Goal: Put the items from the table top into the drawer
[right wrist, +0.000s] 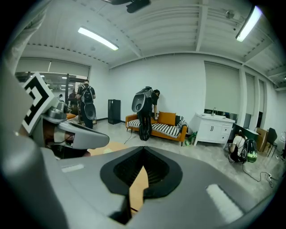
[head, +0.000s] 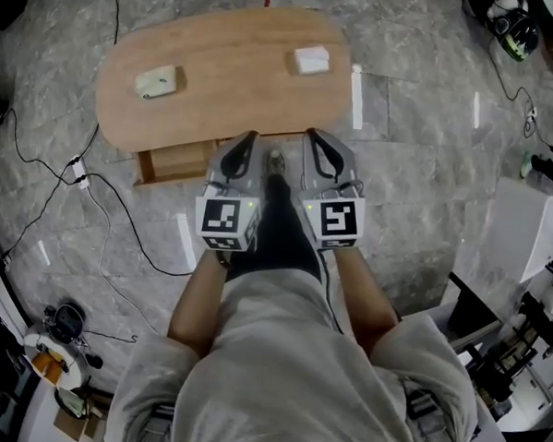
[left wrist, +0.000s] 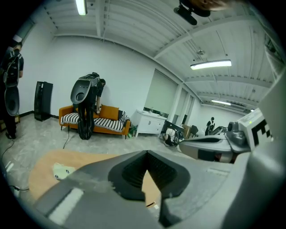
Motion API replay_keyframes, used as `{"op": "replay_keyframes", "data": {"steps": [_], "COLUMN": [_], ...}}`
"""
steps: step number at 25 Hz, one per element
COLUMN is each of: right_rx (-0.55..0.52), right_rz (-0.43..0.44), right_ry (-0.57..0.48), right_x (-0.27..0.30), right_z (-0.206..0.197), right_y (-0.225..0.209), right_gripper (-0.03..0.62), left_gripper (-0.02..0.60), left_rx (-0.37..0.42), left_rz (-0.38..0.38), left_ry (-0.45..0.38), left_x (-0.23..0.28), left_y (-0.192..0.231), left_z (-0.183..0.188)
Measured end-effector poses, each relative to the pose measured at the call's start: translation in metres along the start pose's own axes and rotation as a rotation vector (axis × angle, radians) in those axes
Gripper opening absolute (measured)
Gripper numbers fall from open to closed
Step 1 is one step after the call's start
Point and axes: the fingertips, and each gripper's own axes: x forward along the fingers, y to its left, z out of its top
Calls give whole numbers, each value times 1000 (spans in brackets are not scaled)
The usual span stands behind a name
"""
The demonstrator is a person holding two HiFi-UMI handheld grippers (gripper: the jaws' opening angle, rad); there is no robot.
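On the oval wooden table (head: 237,98) lie two items. A pale greenish-white box (head: 157,82) sits at its left and a white block (head: 311,59) at its right. Under the table's near edge a wooden drawer (head: 173,160) stands partly pulled out. My left gripper (head: 248,138) and right gripper (head: 313,134) hover side by side over the near edge, both shut and empty. In the left gripper view the jaw tips (left wrist: 146,152) meet, with the pale box (left wrist: 62,171) beyond on the left. The right gripper (right wrist: 144,150) shows the same closed tips over the tabletop (right wrist: 114,147).
Cables (head: 48,171) trail over the grey floor left of the table. My leg and shoe (head: 278,165) stand between the grippers. Farther off stand an orange striped sofa (right wrist: 161,126), a white cabinet (right wrist: 214,127) and a person (right wrist: 86,105).
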Motion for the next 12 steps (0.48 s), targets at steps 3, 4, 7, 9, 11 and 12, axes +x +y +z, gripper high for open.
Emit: {"op": "replay_keyframes", "data": {"steps": [3, 4, 7, 9, 11, 12], "right_rx": [17, 27, 54, 54, 44, 38], "right_rz": [10, 13, 23, 30, 36, 40], "right_ry": [38, 50, 86, 108, 109, 110], "right_x": [25, 34, 62, 81, 100, 110], "right_z": [-24, -33, -59, -75, -88, -94], "right_y": [-26, -34, -51, -57, -60, -62], "right_gripper": [8, 8, 6, 8, 8, 8], "left_gripper": [20, 20, 20, 20, 20, 20], "left_rx": [-17, -31, -58, -47, -33, -35], "left_rz": [9, 14, 32, 38, 37, 37], "left_ry": [31, 36, 46, 69, 101, 114], "left_x": [36, 47, 75, 90, 102, 109], "left_y": [2, 4, 12, 18, 26, 29], "left_z": [-8, -9, -13, -25, -41, -49]}}
